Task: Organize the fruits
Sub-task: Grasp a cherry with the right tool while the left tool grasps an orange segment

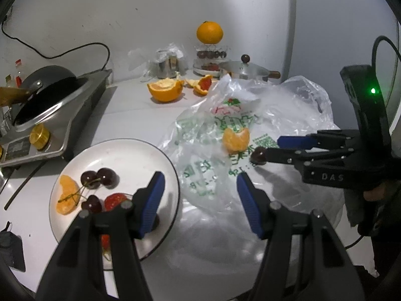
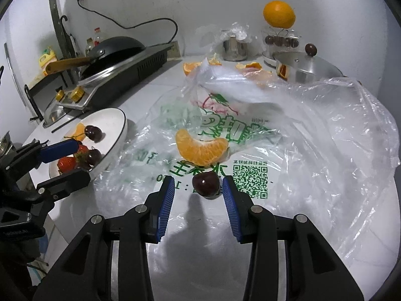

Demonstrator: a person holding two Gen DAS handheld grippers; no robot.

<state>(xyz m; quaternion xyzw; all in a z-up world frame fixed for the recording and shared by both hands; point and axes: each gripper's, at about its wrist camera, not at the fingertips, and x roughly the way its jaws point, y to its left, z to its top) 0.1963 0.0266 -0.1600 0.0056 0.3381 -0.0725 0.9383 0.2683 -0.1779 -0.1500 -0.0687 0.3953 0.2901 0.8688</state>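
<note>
While both tools hang over a white desk point(image 2: 200, 250), the right hand-held gripper point(image 2: 198, 188) has its blue-padded jaws spread apart around a dark cherry point(image 2: 206, 184) that sits on a crumpled clear plastic bag point(image 2: 313, 150) with green print. The cherry lies between the two fingertips, close to the right-side pad; whether it touches either pad is hard to tell. Just beyond the cherry, on the same bag, rests a peeled orange segment point(image 2: 200, 150).

To the left, the left hand-held gripper point(image 1: 200, 183) is also spread wide and holds nothing; one fingertip hangs over the rim of a white plate point(image 1: 120, 155), the other over the bag. On the plate lie three dark cherries point(image 1: 99, 178) with stems, another orange segment point(image 1: 66, 193) and red strawberries point(image 1: 114, 200).

Farther back on the desk sit a hollowed orange half point(image 1: 165, 90) and bits of peel point(image 1: 203, 85), a lidded metal pot point(image 1: 243, 71), and a whole orange point(image 1: 209, 32) perched atop a clear jar. A black wok point(image 1: 45, 85) rests on a steel stove point(image 1: 62, 115) at the far left.
</note>
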